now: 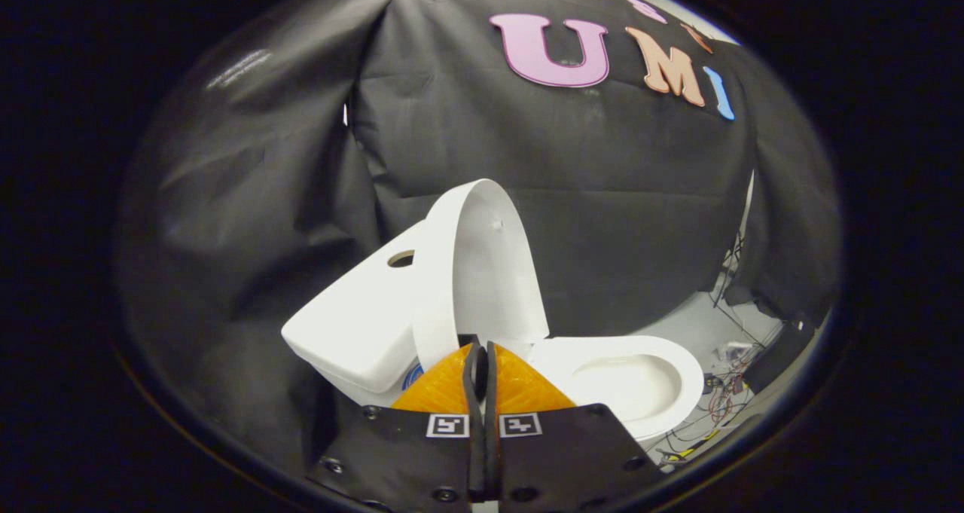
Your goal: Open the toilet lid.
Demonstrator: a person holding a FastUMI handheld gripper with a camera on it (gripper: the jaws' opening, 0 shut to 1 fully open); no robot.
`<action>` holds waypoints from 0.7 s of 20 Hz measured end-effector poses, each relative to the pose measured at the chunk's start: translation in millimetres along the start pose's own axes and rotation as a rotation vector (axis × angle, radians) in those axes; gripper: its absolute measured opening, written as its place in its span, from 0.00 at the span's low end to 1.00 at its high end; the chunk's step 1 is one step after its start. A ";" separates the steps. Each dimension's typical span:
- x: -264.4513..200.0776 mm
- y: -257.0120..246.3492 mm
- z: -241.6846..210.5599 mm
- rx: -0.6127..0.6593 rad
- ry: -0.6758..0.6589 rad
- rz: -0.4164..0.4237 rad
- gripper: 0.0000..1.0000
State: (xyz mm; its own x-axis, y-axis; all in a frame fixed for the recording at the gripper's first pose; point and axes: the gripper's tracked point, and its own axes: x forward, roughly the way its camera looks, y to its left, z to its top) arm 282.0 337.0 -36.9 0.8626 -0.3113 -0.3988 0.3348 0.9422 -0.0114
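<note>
Already the stiff, light-looking white plastic toilet lid (493, 272) stood raised; the gripper (480, 362) fingers pressed together, empty, near its lower edge.

No readable words, brands or numbers appear on the toilet (625, 377) or its lid (489, 272). The hand-held gripper (480, 362), fingers closed together, carries two square black-and-white coded markers (484, 425), not legible text.

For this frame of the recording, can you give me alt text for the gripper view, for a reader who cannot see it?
A white toilet's lid stands raised, leaning back toward the tank, with the seat and bowl exposed. The gripper sits just in front of the lid's lower edge, its fingers closed together on nothing. Black cloth walls the booth behind, and loose cables lie on the floor beyond the bowl.
</note>
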 end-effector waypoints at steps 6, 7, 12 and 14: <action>0.2 10.8 -2.6 -0.092 -0.038 -0.055 0.01; -0.2 11.3 -0.8 -0.101 -0.045 -0.066 0.01; 3.1 10.0 0.1 -0.073 -0.096 -0.062 0.01; 4.0 8.0 -0.3 -0.087 -0.114 -0.056 0.03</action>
State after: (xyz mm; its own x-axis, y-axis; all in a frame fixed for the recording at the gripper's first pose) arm 288.0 343.4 -38.8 0.8824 -0.3713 -0.2888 0.3539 0.9285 -0.1125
